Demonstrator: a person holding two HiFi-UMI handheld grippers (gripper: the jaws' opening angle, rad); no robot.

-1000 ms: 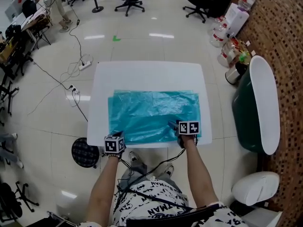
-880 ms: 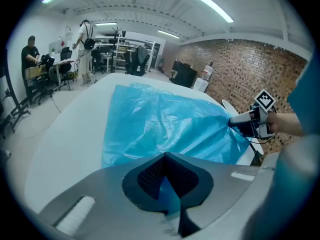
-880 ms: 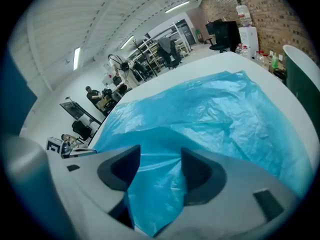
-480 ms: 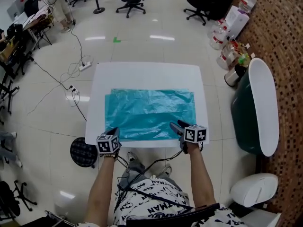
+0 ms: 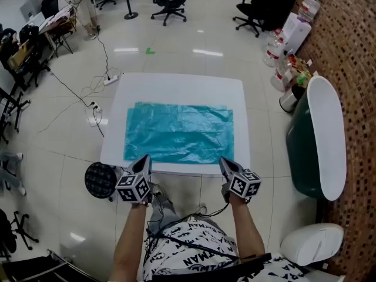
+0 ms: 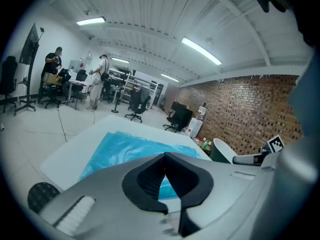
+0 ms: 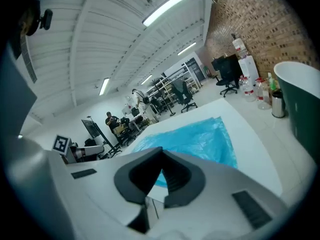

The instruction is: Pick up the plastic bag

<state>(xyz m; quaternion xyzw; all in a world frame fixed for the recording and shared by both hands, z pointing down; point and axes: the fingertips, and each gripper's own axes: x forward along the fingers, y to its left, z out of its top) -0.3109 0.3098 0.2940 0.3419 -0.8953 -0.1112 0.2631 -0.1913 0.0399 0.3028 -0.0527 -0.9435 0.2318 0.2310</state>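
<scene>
Since 1 s ago both grippers have pulled back toward the person. They were over the bag's near edge then, and are now off the table's 6 o'clock edge, over the floor. R jaws, wide a moment ago, are closing.

Left gripper (image 5: 146,159) sits at approx 7 o'clock of the plastic bag (image 5: 178,133), near the table (image 5: 176,87) corner and clear of the bag. In the left gripper view its jaws are closed, tips (image 6: 164,155) together, nothing between them. The teal bag (image 6: 125,149) shows beyond, well apart.

Right gripper (image 5: 223,162) is at approx 5 o'clock of the bag, just past the table edge, not touching the sheet. In the right gripper view the tips (image 7: 161,149) meet w/ nothing held, and the bag (image 7: 200,139) lies ahead on the white top.

The bag lies flat and spread out, slightly wrinkled, in the middle of the table w/ white margin on all sides, widest at 12 o'clock. Its long side runs 9 to 3.

A dark green tub (image 5: 317,134) w/ white rim stands on the floor at 3 o'clock of the table. A round black stool (image 5: 100,180) is at 8 o'clock, just beside the left gripper.
</scene>
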